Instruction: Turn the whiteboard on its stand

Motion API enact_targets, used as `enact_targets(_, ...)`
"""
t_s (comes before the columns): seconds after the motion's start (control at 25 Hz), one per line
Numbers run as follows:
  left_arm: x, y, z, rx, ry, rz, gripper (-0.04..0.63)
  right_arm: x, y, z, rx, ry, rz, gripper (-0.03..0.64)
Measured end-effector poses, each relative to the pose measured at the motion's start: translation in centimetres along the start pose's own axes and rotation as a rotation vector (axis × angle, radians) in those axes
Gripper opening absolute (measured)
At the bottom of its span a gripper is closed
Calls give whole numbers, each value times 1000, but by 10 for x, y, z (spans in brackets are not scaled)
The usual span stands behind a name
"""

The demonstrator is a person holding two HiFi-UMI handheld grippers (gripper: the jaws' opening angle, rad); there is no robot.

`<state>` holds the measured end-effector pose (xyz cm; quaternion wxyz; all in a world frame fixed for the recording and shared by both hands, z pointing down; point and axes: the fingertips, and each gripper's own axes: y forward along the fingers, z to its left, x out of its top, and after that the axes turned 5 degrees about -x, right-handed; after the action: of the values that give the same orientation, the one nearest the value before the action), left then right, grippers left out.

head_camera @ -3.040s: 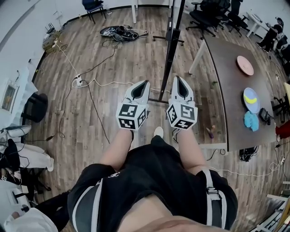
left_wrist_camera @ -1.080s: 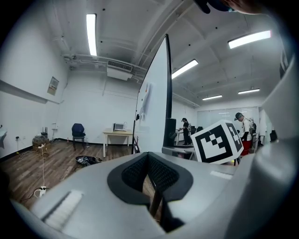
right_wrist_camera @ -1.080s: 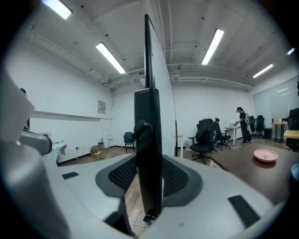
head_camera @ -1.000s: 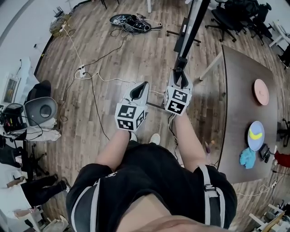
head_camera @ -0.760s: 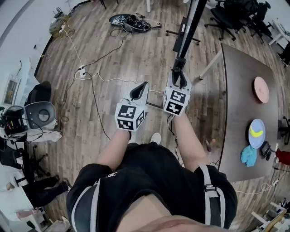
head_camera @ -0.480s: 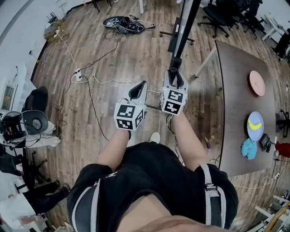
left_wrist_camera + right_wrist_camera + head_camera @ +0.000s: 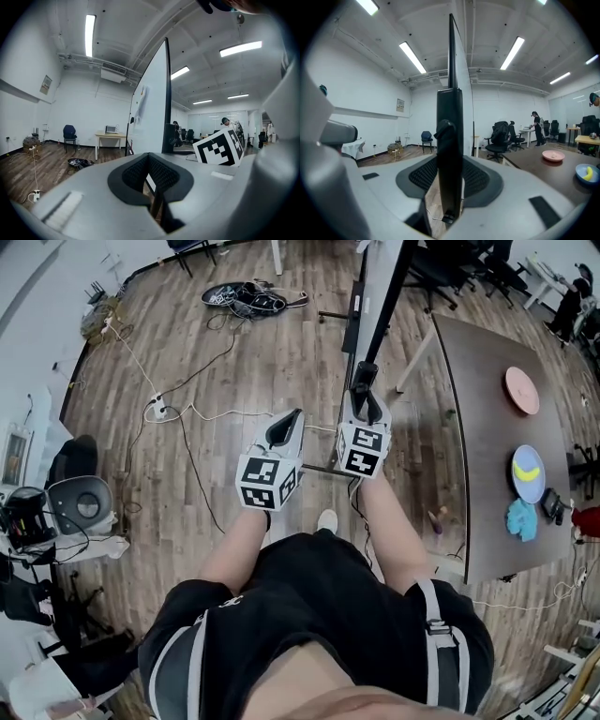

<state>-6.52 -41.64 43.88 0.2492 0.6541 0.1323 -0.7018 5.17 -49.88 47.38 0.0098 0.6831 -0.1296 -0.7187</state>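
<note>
- Whiteboard [image 7: 380, 310] is standing edge-on in the upper centre of the head view. It is running as a thin dark line down to the right gripper [image 7: 364, 395]. Its stand foot [image 7: 323, 468] is lying on the wood floor just below, between the two grippers.
- The right gripper is clamping the board's dark side frame, with a pad pressing on each face. Judged purpose: the outer edge is giving the longest lever for swinging the board round on its stand.
- The left gripper [image 7: 296, 416] is hanging to the left of the frame, apart from it. Its jaws are standing a narrow way apart and holding nothing. It appears to be kept in reserve as a steadying hand.
- The right gripper view is showing what the head view is not. The frame [image 7: 450, 140] is sitting square between the pads, with a dark knob [image 7: 444, 129] on it just above the grip. The board's edge is rising toward the ceiling at upper centre.
- The left gripper view is showing the white writing face [image 7: 152, 108] at frame centre, seen at a slant. It is also showing the slim gap between its own pads, with only floor and stand behind.
- The head view alone is showing the table [image 7: 487, 427] at the right of the frame, near the board's line. Judged risk: the swinging edge may be meeting the table corner.
</note>
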Motion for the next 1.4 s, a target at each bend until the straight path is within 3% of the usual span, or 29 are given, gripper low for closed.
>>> enact_targets(0.56,-16,-73,-34,-115,8,-18,9,-19,-92,24,-65,2,-4,170)
enact_targets(0.96,-56,-167,-50,-148,-33,-2,9,-32,-160,43,-121,1,-15,170)
enact_targets(1.4,-49,-219,-92,-217,-21,-31,9,-49,-228,65,-122,-2,15,172)
